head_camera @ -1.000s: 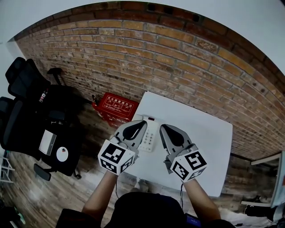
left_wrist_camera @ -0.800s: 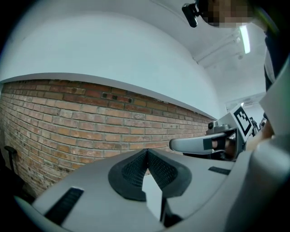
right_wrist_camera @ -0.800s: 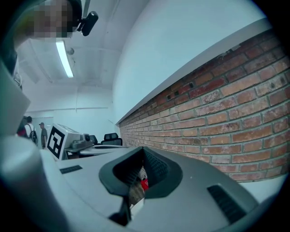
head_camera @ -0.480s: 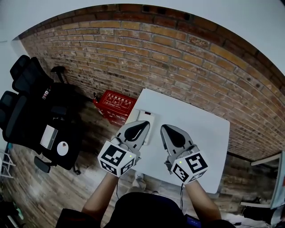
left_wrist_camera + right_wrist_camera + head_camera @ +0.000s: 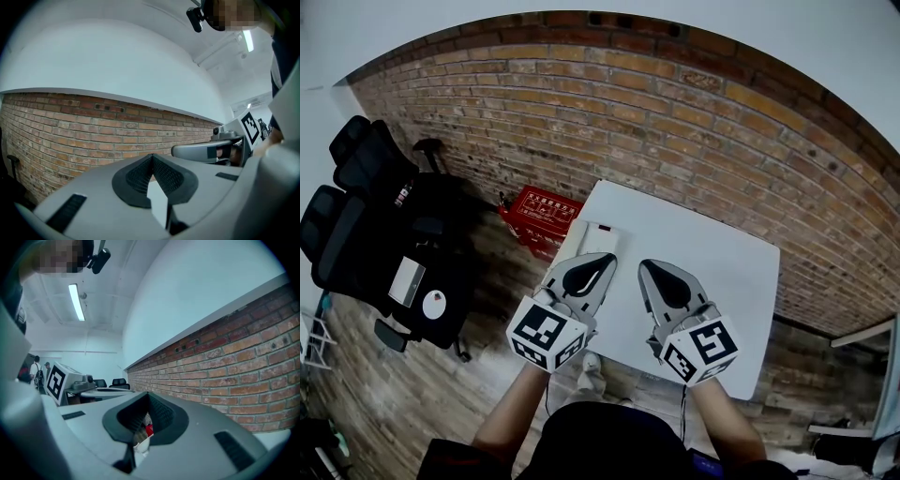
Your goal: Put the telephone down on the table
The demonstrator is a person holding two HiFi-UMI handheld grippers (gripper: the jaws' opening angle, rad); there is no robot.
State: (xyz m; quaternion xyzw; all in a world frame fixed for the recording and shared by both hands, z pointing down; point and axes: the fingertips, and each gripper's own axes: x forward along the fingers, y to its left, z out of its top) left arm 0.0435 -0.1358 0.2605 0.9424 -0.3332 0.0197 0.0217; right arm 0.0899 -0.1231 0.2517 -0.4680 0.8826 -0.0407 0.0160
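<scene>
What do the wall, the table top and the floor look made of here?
Wall: red-brown brick with pale mortar joints, matte.
Table: smooth white top, likely laminate or painted board; no grain shows.
Floor: wood-look planks, grain and seams visible; real wood or vinyl is unclear.

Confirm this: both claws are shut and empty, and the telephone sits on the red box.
Not quite. The head view shows the telephone on the white table, at its edge nearest the red box. The left claw and right claw are shut and empty.
</scene>
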